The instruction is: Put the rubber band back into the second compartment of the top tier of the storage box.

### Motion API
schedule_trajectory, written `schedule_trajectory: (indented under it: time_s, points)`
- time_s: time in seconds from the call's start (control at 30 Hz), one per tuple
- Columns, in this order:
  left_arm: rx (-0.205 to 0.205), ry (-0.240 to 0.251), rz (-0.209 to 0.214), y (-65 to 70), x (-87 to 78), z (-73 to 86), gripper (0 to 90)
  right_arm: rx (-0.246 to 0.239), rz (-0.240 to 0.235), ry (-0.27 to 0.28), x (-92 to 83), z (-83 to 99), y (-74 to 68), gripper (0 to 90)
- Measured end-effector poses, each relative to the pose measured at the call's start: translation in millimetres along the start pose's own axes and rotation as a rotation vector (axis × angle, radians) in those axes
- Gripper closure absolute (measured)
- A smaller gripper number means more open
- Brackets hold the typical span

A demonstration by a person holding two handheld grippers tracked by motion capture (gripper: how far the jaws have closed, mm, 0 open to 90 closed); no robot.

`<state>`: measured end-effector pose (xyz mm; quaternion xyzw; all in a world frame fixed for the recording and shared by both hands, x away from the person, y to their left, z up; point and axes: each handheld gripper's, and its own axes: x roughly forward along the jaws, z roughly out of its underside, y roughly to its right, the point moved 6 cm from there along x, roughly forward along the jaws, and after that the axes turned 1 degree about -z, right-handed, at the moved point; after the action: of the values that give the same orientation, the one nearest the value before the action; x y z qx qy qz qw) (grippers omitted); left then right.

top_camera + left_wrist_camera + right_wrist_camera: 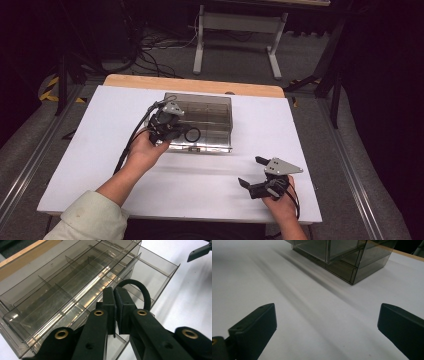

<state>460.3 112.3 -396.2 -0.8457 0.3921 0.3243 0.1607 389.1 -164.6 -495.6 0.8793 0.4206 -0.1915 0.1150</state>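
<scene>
Meanwhile, left gripper [115, 298] pinches black ring [142, 290] over organizer box [50, 297] — right gripper [251, 171] agape.

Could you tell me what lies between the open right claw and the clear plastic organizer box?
Nothing: the high view shows bare white table between the right claw and the organizer box.

Worktop [100, 165]: white rectangular board with a bare wooden strip [195, 84] along its far edge.
Surface: plain, matte, crossed by soft shadows.
On it: a smoke-tinted clear plastic organizer box [212, 112], standing toward the far middle and resting flat on the white.
Box inside: thin dividers splitting it into long rows and smaller compartments.
Box front: a drawer-like tray pulled forward over the white.
</scene>
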Motion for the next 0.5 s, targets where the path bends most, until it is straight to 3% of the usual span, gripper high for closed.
schedule_trajectory:
  time_s: [0.17, 0.5]
  points:
    - [0.008, -0.016, -0.002, -0.3, 3.4, -0.2, 86.9, 0.000, 0.000, 0.000, 0.0, 0.0, 0.0, 2.7]
    - [-0.016, -0.047, -0.005, -4.4, 13.9, 0.6, 86.9, -0.001, -0.003, 0.000, 0.0, -0.1, -0.3, 2.8]
